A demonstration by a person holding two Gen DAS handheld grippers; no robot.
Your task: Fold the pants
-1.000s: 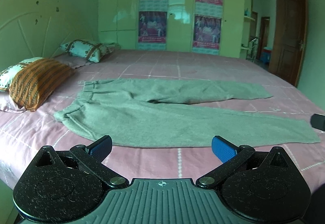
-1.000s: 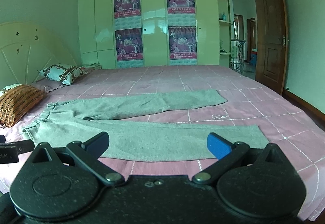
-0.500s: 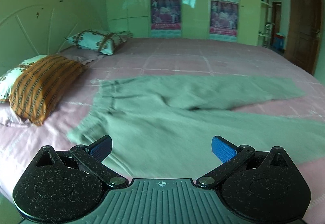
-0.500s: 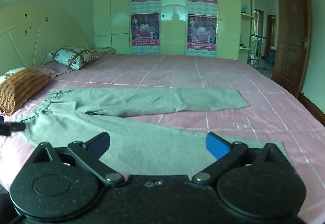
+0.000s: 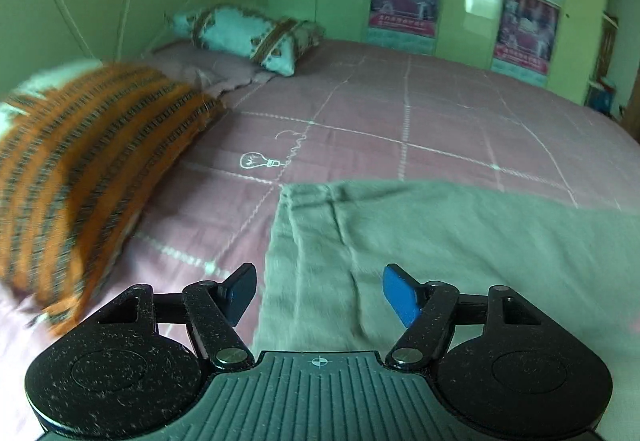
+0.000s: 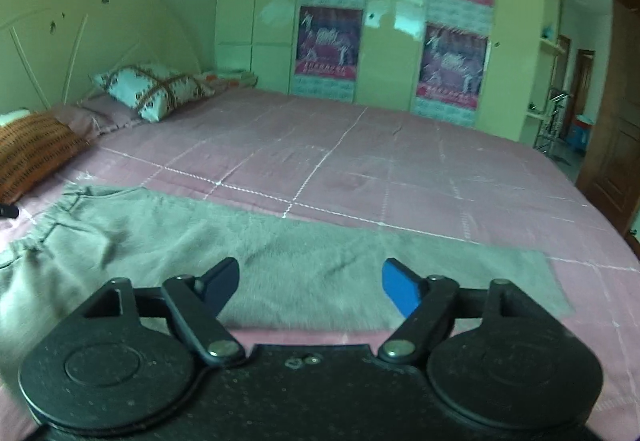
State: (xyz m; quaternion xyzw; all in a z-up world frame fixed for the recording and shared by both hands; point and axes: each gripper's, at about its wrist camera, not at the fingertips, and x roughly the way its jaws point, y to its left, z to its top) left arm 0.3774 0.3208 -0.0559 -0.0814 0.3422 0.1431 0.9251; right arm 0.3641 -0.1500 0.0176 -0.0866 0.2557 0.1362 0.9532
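Note:
Grey pants (image 5: 460, 241) lie flat on the pink bed. In the left wrist view my left gripper (image 5: 320, 293) is open and empty, low over the waistband end of the pants. In the right wrist view the pants (image 6: 280, 261) stretch from the waistband at left to a leg cuff at right. My right gripper (image 6: 310, 287) is open and empty, just above the near edge of the far leg. The near leg is out of view below the gripper.
An orange striped pillow (image 5: 80, 169) lies close on the left of the waistband, also seen in the right wrist view (image 6: 32, 153). A patterned pillow (image 6: 152, 89) sits by the headboard. The pink bedspread (image 6: 360, 169) extends behind. A wardrobe (image 6: 400, 21) and a door (image 6: 616, 121) stand beyond.
Both grippers have moved forward and down toward the pants. The left one has swung left to the waistband beside the orange pillow. Both stay open.

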